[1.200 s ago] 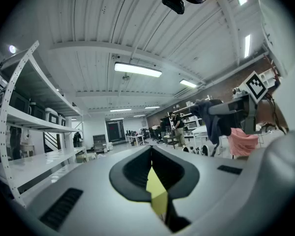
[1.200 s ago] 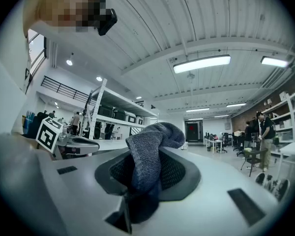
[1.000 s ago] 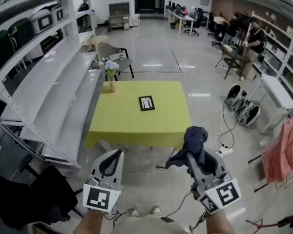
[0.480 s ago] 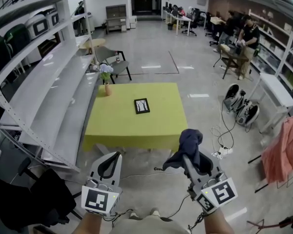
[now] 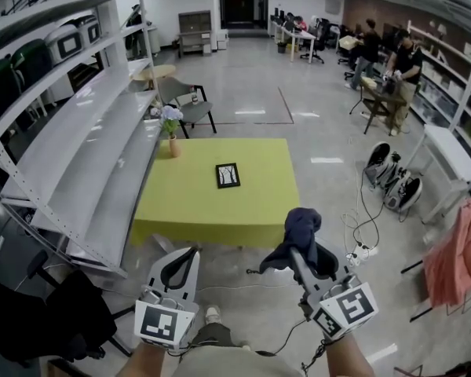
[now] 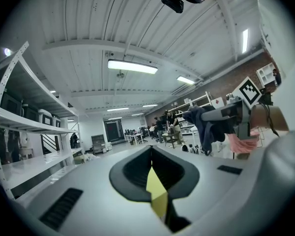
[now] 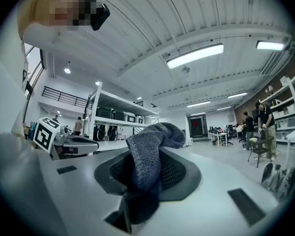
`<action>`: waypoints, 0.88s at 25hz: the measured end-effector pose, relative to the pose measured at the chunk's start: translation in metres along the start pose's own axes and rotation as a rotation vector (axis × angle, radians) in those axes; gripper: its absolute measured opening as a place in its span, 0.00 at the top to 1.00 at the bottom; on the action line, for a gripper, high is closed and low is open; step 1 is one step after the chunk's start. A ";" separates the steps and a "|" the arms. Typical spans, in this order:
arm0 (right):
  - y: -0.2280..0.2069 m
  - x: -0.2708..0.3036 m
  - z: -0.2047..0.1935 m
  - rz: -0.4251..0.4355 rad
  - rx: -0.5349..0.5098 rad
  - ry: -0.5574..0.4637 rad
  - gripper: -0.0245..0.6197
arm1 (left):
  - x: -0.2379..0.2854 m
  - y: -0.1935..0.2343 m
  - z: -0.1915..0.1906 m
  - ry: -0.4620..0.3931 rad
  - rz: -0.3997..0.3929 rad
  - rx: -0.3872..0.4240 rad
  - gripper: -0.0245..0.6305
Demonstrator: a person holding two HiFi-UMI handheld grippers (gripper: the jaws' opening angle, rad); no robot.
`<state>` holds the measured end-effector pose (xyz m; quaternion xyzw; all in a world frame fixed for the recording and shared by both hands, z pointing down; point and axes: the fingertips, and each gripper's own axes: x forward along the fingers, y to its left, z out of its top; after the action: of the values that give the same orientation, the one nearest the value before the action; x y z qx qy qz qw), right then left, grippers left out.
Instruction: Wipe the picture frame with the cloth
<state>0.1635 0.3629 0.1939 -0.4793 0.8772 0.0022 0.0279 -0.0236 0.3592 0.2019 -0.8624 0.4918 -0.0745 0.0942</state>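
Note:
The black picture frame [image 5: 228, 175] lies flat near the middle of the yellow-green table [image 5: 188, 203], well ahead of both grippers. My right gripper [image 5: 296, 252] is held low in front of me, shut on a dark blue cloth [image 5: 301, 226] that bunches up above its jaws; in the right gripper view the cloth [image 7: 148, 156] fills the gap between the jaws of the right gripper [image 7: 146, 181]. My left gripper [image 5: 185, 254] is alongside it, jaws together and holding nothing, as the left gripper view [image 6: 152, 163] also shows. The cloth [image 6: 204, 126] appears there at the right.
A vase with flowers [image 5: 172, 126] stands at the table's far left corner. A long metal shelf rack [image 5: 71, 148] runs along the left. A chair [image 5: 184, 100] stands behind the table. Cables and a power strip [image 5: 359, 250] lie on the floor at the right. People stand at the far right.
The table and frame have drifted slightly down and left in the head view. A foot now shows between the grippers. Both grippers keep their poses; the cloth stays held.

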 end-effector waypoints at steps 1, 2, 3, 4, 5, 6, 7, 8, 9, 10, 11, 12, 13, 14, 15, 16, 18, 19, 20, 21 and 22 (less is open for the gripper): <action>-0.004 0.005 -0.003 -0.001 0.001 0.003 0.78 | 0.005 0.003 -0.002 -0.001 0.003 -0.002 0.95; -0.007 0.010 -0.007 -0.002 0.003 0.007 0.78 | 0.010 0.006 -0.005 -0.001 0.006 -0.004 0.95; -0.011 0.015 -0.011 -0.001 0.005 0.012 0.78 | 0.015 0.009 -0.009 -0.001 0.008 -0.007 0.95; -0.014 0.021 -0.016 0.000 0.006 0.016 0.78 | 0.021 0.012 -0.012 0.000 0.010 -0.009 0.95; -0.018 0.028 -0.020 0.001 0.006 0.021 0.78 | 0.027 0.017 -0.017 0.001 0.014 -0.010 0.95; -0.021 0.036 -0.023 0.002 0.005 0.027 0.78 | 0.034 0.023 -0.021 0.002 0.018 -0.011 0.95; -0.025 0.043 -0.027 0.001 0.004 0.034 0.78 | 0.041 0.029 -0.026 0.004 0.022 -0.011 0.95; -0.030 0.052 -0.031 -0.004 0.004 0.042 0.78 | 0.048 0.035 -0.031 0.008 0.025 -0.012 0.95; -0.035 0.060 -0.036 -0.010 0.005 0.050 0.78 | 0.056 0.041 -0.037 0.013 0.025 -0.018 0.95; -0.040 0.069 -0.040 -0.017 0.007 0.058 0.78 | 0.064 0.048 -0.043 0.021 0.025 -0.023 0.95; -0.045 0.080 -0.045 -0.022 0.009 0.067 0.78 | 0.072 0.054 -0.049 0.028 0.024 -0.028 0.95; -0.050 0.091 -0.049 -0.027 0.013 0.076 0.78 | 0.081 0.061 -0.053 0.032 0.020 -0.035 0.95; -0.055 0.103 -0.054 -0.032 0.017 0.085 0.78 | 0.091 0.069 -0.056 0.036 0.015 -0.041 0.95; -0.060 0.116 -0.058 -0.038 0.023 0.092 0.78 | 0.101 0.077 -0.061 0.042 0.010 -0.043 0.95; -0.065 0.129 -0.062 -0.047 0.033 0.097 0.78 | 0.110 0.086 -0.067 0.052 0.004 -0.038 0.95; -0.071 0.142 -0.064 -0.058 0.045 0.099 0.78 | 0.121 0.096 -0.072 0.063 -0.004 -0.031 0.95; -0.082 0.169 -0.069 -0.077 0.070 0.104 0.78 | 0.144 0.114 -0.079 0.075 -0.023 -0.032 0.95; -0.087 0.183 -0.071 -0.084 0.078 0.110 0.78 | 0.156 0.125 -0.081 0.078 -0.031 -0.039 0.95; -0.091 0.199 -0.073 -0.089 0.081 0.119 0.78 | 0.168 0.136 -0.084 0.082 -0.037 -0.048 0.95; -0.096 0.214 -0.076 -0.094 0.081 0.130 0.78 | 0.181 0.148 -0.088 0.086 -0.043 -0.058 0.95; -0.101 0.230 -0.079 -0.098 0.079 0.141 0.78 | 0.193 0.159 -0.092 0.091 -0.051 -0.064 0.95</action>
<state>0.1212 0.1126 0.2630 -0.5191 0.8519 -0.0676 -0.0149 -0.0791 0.1048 0.2604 -0.8728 0.4758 -0.1004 0.0421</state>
